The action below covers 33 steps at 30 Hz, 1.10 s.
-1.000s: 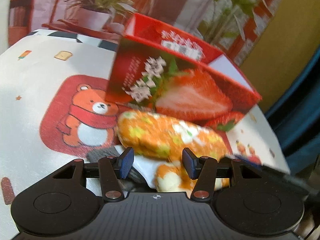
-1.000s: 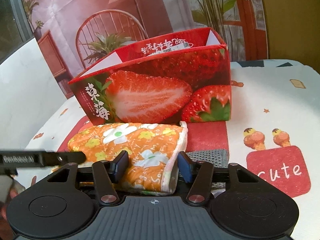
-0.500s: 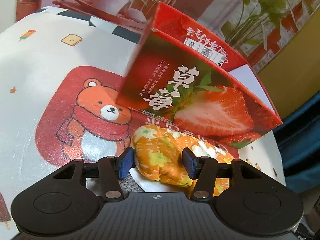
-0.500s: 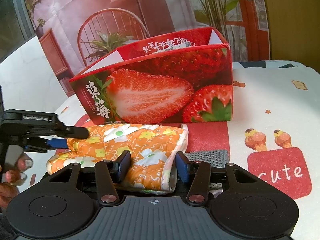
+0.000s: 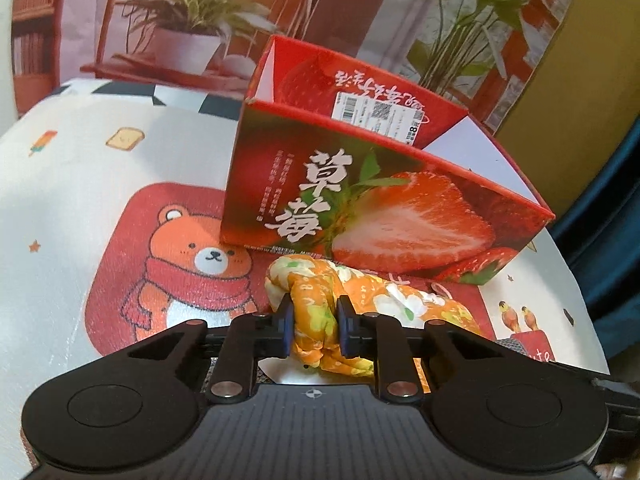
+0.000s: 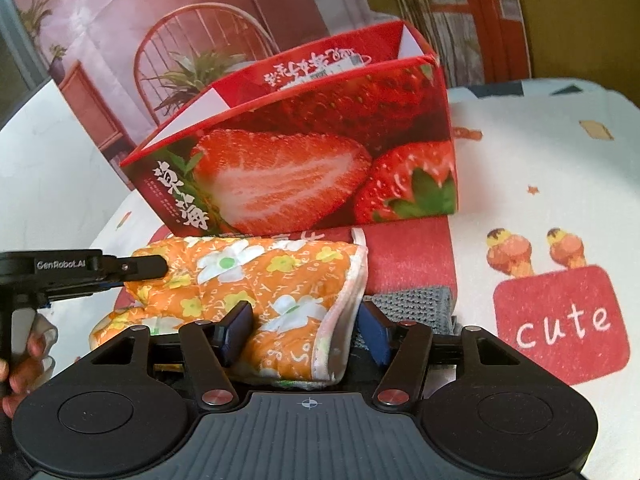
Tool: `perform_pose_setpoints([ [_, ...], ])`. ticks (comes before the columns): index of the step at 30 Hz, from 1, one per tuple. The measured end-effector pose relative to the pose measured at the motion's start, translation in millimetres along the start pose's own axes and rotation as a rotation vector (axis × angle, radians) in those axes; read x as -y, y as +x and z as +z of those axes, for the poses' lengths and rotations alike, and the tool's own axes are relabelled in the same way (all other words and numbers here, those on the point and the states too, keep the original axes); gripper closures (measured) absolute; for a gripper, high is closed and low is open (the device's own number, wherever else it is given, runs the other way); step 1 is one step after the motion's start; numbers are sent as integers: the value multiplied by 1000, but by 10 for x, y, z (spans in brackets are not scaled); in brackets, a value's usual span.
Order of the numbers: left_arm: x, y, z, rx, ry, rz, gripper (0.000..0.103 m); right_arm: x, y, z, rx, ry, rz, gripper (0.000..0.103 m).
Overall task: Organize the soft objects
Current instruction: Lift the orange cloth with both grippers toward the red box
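- My left hand-held gripper (image 5: 314,320) has just been closing, and its blue pads (image 5: 285,326) now pinch a bunched fold at one end of the orange floral mitt (image 5: 384,304).
- From the right wrist view I see that same left hand-held gripper (image 6: 158,267) coming in from the left edge, its tip on the mitt's (image 6: 256,276) far end, with a hand (image 6: 22,364) gripping its handle.
- My right hand-held gripper (image 6: 300,330) has just been opening a little; its jaws stand apart on either side of the mitt's white-trimmed cuff (image 6: 348,300). The left pad (image 6: 236,326) lies against the fabric, while the right pad (image 6: 374,330) sits just beside the trim, so I do not count this as a clamp.
- The mitt lies flat on the surface (image 6: 560,152), stretched between the two grippers, just in front of the box (image 6: 304,160) and near the surface's front edge.
- The box is open at the top, red with strawberry prints, and stands upright on the surface; I cannot see its floor.
- A grey cloth (image 6: 412,300) lies beside the cuff, partly under the right gripper.
- The surface carries a cartoon cover: a bear patch (image 5: 192,276) to the left of the mitt, and a red "cute" patch (image 6: 560,320) to its right.
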State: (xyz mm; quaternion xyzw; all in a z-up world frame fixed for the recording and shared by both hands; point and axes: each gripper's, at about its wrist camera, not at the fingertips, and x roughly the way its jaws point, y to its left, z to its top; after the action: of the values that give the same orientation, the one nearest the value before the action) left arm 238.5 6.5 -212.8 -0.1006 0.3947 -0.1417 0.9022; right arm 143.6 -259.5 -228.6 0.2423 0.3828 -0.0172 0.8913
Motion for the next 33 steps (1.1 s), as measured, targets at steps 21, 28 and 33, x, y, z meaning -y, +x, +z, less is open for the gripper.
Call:
perform_pose_setpoints([
  [21,387,-765,326,245,115,-32,83,-406,-642,440,241,-228,23,87],
  [28,477,-904,515,315,126,-46,83,-543,-788,717,300,-283,41,88],
  [33,533,-914,690,342,138,-43,83,-593,-816,935,329,-312,45,88],
])
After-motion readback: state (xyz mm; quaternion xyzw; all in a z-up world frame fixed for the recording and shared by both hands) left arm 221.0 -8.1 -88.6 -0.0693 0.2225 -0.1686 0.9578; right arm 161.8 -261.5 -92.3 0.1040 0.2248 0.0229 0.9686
